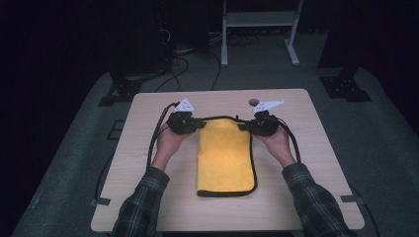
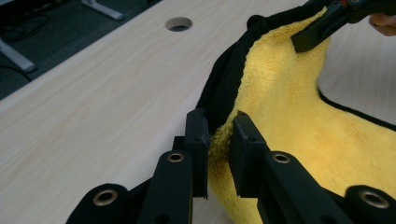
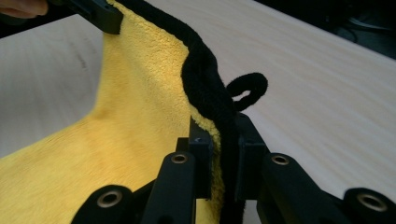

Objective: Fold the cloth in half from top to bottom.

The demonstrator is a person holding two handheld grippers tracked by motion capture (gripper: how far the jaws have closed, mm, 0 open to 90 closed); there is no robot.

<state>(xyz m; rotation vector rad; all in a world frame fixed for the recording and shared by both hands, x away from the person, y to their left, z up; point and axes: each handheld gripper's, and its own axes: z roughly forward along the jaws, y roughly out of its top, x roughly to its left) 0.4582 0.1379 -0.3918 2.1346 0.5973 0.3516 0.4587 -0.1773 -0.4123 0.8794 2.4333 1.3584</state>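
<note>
Mid-fold: left gripper and right gripper fingers clamped on far corners of yellow towel, raised off the surface; next, likely carrying that edge toward near hem.

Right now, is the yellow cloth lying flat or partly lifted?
Partly lifted: the left gripper and right gripper pinch the far corners of the yellow cloth, raised; its near end rests on the table.

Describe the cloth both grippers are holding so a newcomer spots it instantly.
On the light wooden table, look at the middle, between the person's two forearms. The yellow microfibre cloth lies there folded, its far edge pinched at both corners. Its black trim and small black hanging loop set it apart.
</note>
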